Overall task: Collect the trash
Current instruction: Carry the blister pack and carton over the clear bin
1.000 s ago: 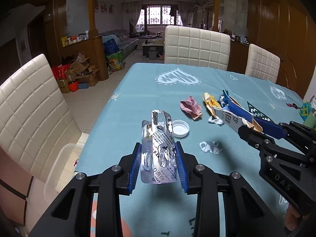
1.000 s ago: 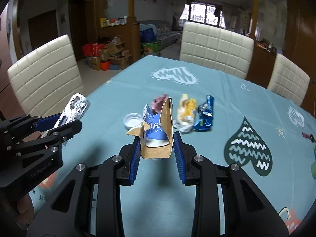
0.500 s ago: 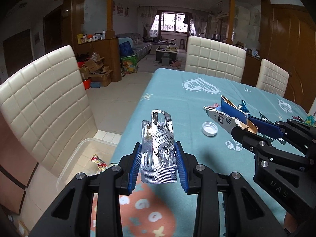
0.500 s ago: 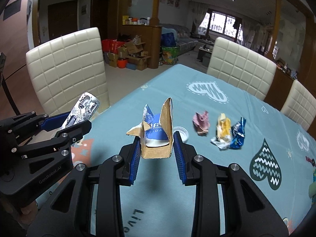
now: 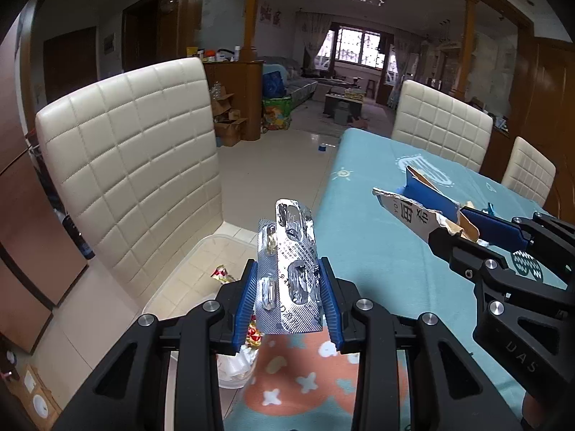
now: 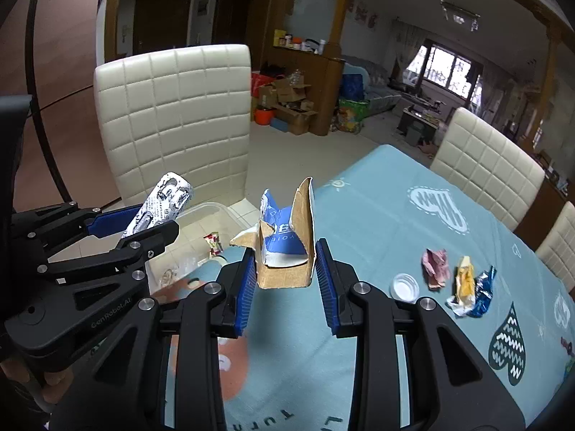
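Left tongs (image 5: 289,292): clamped on blister packs (image 5: 287,269), light, springy, slippery foil; right tongs (image 6: 285,276): clamped on torn carton (image 6: 285,248), light, crushable; bin (image 5: 201,269) at ten o'clock

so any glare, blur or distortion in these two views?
Left wrist: glare on the foil blister packs, window blown out, chair bowed by the fisheye. Right wrist: torn carton sharp, no motion blur, dark corner vignette.
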`<action>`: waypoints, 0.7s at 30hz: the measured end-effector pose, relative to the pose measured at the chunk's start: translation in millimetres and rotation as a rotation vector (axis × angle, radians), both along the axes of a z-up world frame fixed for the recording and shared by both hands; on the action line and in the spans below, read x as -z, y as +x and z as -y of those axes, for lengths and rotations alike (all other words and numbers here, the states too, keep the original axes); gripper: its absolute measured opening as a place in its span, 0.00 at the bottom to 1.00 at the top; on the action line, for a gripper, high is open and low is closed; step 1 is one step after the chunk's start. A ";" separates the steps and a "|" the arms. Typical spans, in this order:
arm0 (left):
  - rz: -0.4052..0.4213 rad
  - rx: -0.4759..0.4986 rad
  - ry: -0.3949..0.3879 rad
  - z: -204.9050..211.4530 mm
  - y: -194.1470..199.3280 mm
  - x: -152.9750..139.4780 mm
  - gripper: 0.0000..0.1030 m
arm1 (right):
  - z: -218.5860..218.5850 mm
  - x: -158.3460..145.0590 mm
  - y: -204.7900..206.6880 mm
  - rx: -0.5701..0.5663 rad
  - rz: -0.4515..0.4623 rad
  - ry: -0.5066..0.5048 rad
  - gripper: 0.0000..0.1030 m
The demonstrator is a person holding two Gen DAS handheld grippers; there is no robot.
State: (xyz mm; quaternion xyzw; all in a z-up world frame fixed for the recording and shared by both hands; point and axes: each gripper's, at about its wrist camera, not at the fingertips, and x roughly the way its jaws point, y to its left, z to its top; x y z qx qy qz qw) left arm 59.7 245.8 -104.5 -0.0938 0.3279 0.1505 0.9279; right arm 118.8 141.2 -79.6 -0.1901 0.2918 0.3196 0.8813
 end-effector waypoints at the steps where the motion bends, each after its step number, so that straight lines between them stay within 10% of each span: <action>1: -0.002 -0.006 -0.002 -3.0 -0.2 1.0 0.32 | -2.7 0.0 -0.5 -0.005 0.001 0.000 0.33; 21: -0.031 -0.111 0.053 -46.5 11.4 15.4 0.33 | -49.9 20.4 26.5 -0.061 -0.051 -0.019 0.33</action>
